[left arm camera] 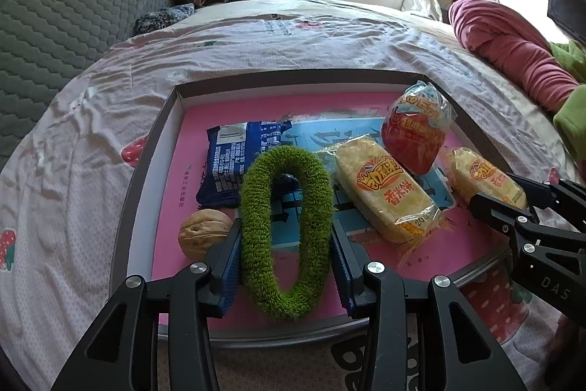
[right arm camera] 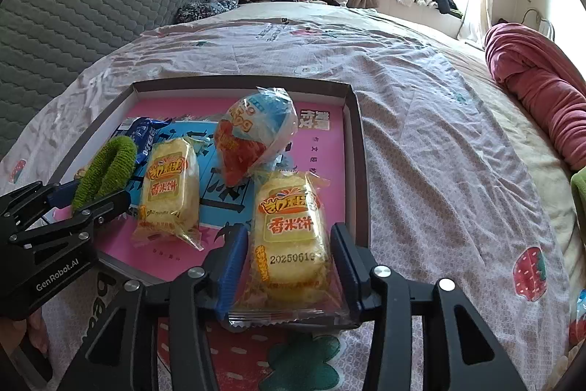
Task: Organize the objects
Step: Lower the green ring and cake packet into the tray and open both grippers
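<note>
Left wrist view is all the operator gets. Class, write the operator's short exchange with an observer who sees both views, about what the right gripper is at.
Operator: My left gripper holds the green ring. What's at the right gripper?
Observer: A yellow rice-cracker packet lies between its pads; whether they press it, I can't tell.
Operator: Is it fully inside the tray?
Observer: No, its near end overhangs the tray's rim onto the bedsheet.
Operator: Any marking?
Observer: A date stamp near that end.
</note>
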